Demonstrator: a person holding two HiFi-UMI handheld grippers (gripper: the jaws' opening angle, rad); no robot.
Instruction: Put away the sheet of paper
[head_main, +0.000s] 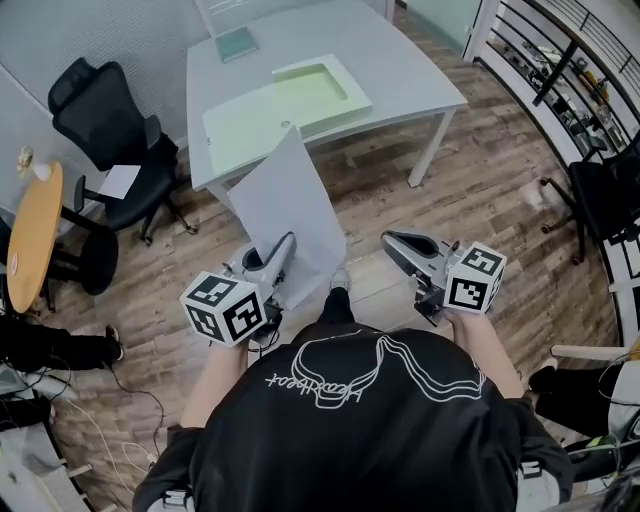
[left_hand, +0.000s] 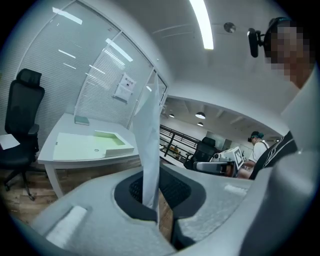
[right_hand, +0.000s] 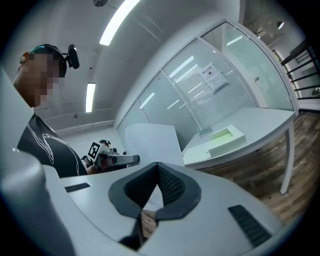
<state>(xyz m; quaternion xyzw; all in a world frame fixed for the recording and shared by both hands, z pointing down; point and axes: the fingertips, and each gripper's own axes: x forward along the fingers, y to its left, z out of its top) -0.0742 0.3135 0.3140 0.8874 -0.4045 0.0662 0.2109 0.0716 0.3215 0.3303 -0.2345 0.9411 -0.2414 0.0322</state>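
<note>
So the left gripper (head_main: 286, 243) had its jaws clamped on the bottom edge of the sheet of paper (head_main: 288, 200), holding it upright over the floor near the desk (head_main: 400, 70), while the right gripper (head_main: 396, 240) hung alongside, jaws closed on nothing.

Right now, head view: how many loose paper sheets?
2. One sheet of paper stands upright, pinched in the left gripper. A second sheet lies on the black chair at left. Others may be out of view.
</note>
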